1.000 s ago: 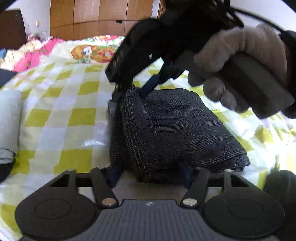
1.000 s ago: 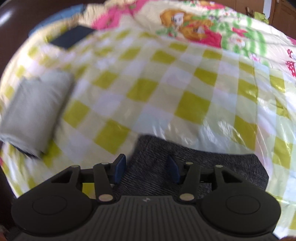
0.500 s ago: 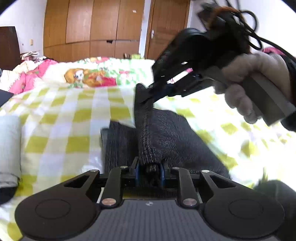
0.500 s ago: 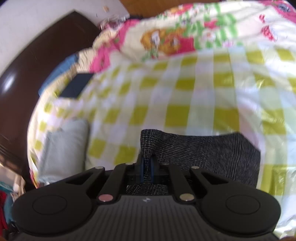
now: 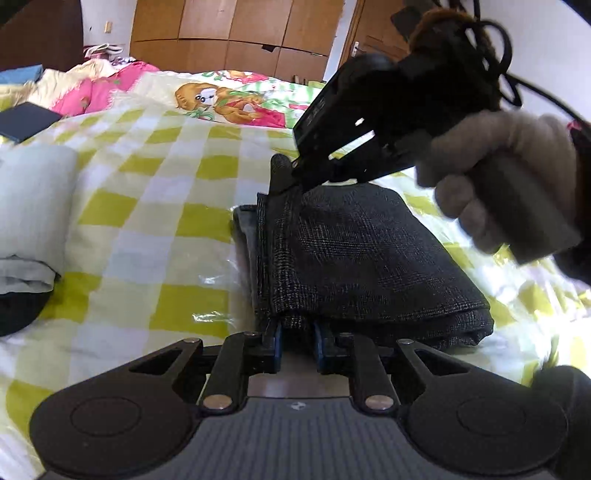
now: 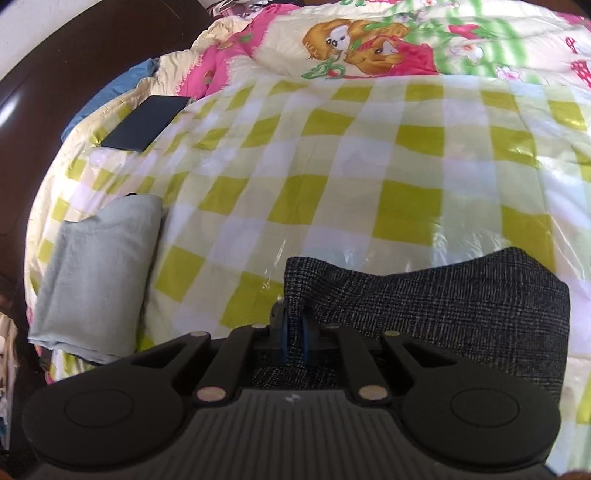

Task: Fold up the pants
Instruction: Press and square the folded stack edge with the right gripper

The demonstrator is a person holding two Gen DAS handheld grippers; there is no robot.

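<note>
Lying nearest the cameras is one folded pair of dark grey checked woven pants [image 5: 354, 258], resting on a glossy yellow-and-white checked bed cover [image 5: 155, 206]. The left gripper [image 5: 297, 345] is clamped on the near edge of the pants, cloth pinched between its blue pads. The right gripper [image 6: 293, 338], held by a hand in a grey knitted glove [image 5: 495, 184], has just eased a little yet pinches the far corner of the same pants, lifting it into a peak. To the left, well apart from the pants, lies one pale grey folded cloth [image 6: 96, 273], with something black under its near end. Further back, one flat dark blue rectangular pad [image 6: 146, 122] rests on the cover's edge. Beyond it lies one cartoon-printed pink and cream quilt [image 6: 369, 40]. Farthest back stand brown wooden wardrobe doors [image 5: 236, 33], white wall and a dark wooden headboard [image 6: 74, 62].
</note>
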